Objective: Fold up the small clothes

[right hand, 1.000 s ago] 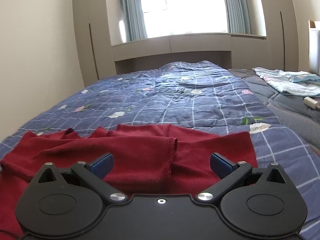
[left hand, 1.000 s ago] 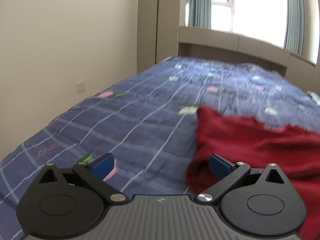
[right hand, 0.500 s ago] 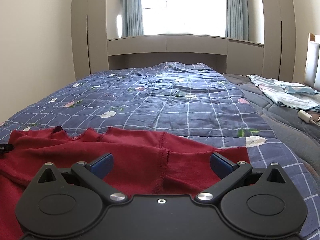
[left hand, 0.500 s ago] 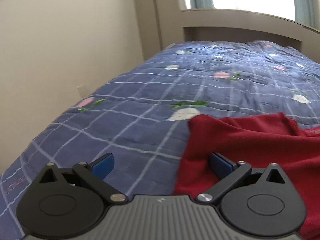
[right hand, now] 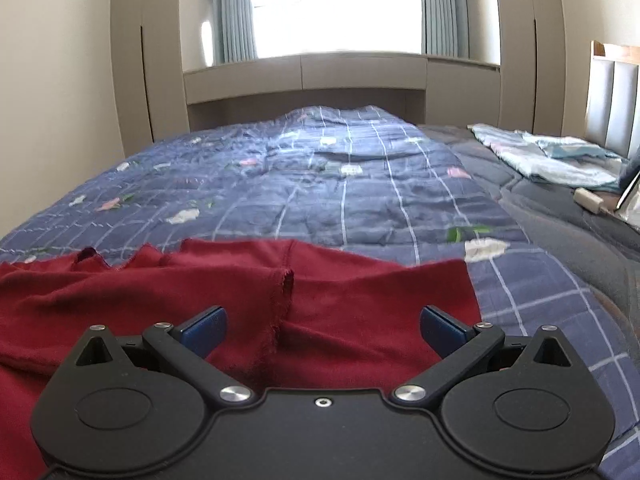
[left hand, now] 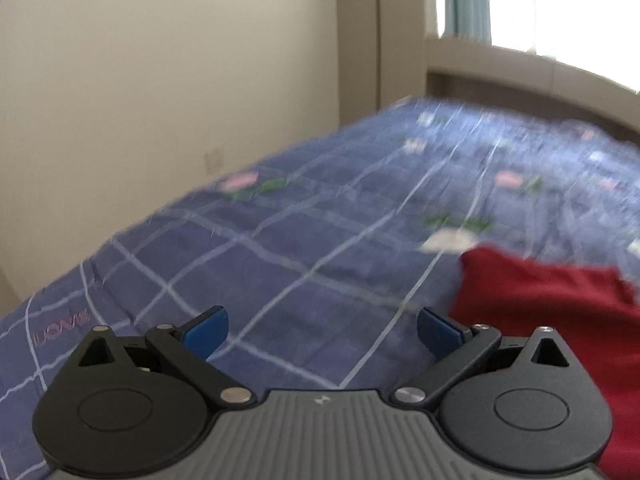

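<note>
The red garment [right hand: 224, 296] is lying spread out near the front edge of the blue checked quilt [right hand: 360, 196], with the right gripper [right hand: 323, 326] wide open over it and the left gripper [left hand: 322, 328] open over bare quilt just beside its edge.

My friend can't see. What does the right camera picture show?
A red garment lies spread on a blue checked quilt, with the open right hand-held gripper above it, holding nothing. Behind the bed are a bright window and curtains.

Garment [right hand: 240, 292] on quilt [right hand: 320, 184] — folded bedding [right hand: 548, 160] far right.
</note>
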`<state>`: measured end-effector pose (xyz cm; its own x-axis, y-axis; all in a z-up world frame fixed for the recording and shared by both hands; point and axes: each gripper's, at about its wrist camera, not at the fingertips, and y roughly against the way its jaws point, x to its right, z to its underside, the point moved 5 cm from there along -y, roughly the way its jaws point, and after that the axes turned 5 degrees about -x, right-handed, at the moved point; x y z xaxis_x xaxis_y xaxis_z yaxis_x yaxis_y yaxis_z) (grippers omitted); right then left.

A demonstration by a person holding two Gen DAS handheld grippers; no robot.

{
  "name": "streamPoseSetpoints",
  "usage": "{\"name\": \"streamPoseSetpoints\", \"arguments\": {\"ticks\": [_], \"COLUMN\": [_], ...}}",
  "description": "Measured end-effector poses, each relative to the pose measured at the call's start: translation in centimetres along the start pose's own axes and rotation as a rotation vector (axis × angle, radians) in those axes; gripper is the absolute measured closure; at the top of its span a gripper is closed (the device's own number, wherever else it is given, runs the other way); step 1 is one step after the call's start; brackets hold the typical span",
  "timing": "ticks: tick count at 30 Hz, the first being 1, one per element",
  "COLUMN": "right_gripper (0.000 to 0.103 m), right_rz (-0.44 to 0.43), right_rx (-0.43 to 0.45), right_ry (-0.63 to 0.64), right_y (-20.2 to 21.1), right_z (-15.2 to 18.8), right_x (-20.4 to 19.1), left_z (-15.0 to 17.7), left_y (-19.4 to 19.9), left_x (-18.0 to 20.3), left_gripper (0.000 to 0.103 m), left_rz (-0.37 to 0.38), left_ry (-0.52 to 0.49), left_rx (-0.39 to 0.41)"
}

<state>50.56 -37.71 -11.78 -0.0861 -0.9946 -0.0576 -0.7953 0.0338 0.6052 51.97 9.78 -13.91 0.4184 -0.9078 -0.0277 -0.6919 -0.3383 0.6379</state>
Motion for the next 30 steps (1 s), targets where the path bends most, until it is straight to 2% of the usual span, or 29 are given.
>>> {"name": "streamPoseSetpoints", "arguments": {"ticks": [6,10,13,17,21,26,30], "right_gripper": [0.001,0.001,0.001,0.001,0.001,0.001,0.001], "right_rz": [0.022,0.002,-0.048,0.014,0.043,-0.019,-0.053], "right_rx": [-0.025,0.016,0.025,-0.056,-0.062,-0.05,-0.049], "right_ry": [-0.026,-0.062,-0.08,-0.047,-0.027,0.01,0.086], "right_y": [-0.5,0.6,1.6,1.1,1.3,5.1,9.3], "right_z": [0.5,0.7,1.2,1.9,1.9,2.7,4.4], "right_x": [0.5,0.9,1.2,0.7,0.3,-0.4,-1.4], "left_z": [0.6,2.4,2.7,2.9,3.0,2.5,2.8], "left_y": [3.4,2.9,2.3,1.7,1.6,2.7,6.0], "left_x": [1.6,2.7,2.5,2.1,1.9,1.5,0.7], "left_gripper": [0.0,0.0,0.0,0.0,0.0,0.0,0.0], "left_rz": [0.118,0.084,0.103,0.12,0.127,0.124,0.177], "left_ry": [-0.084,-0.161,-0.131,-0.114,-0.105,-0.085,-0.073], "left_rx": [0.059,0.016,-0.024,-0.046,-0.051,-0.054,-0.05]}}
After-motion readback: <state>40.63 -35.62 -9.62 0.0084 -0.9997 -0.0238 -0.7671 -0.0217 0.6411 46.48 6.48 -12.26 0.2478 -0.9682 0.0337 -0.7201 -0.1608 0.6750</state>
